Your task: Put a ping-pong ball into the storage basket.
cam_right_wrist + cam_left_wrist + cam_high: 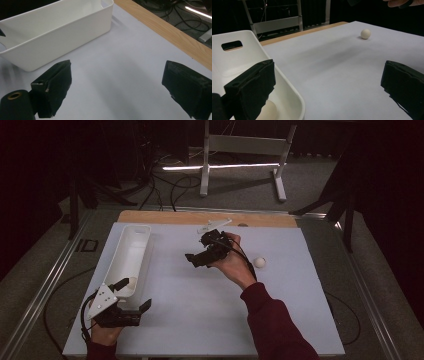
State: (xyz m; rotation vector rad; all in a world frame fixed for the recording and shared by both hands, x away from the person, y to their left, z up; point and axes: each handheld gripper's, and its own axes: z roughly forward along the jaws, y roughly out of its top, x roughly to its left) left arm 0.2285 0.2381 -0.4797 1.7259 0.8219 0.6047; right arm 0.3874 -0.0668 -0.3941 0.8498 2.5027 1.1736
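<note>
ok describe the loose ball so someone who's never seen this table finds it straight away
Start at the white sheet covering the table, then go to the person's right hand near the middle. The ball lies on the bare sheet just right of that hand. Unlike the other ball, which sits inside the long white bin at the left, this one lies in the open.

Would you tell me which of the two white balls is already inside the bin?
The ball at the near end of the white bin, beside the left gripper. The other ball lies loose on the table.
</note>
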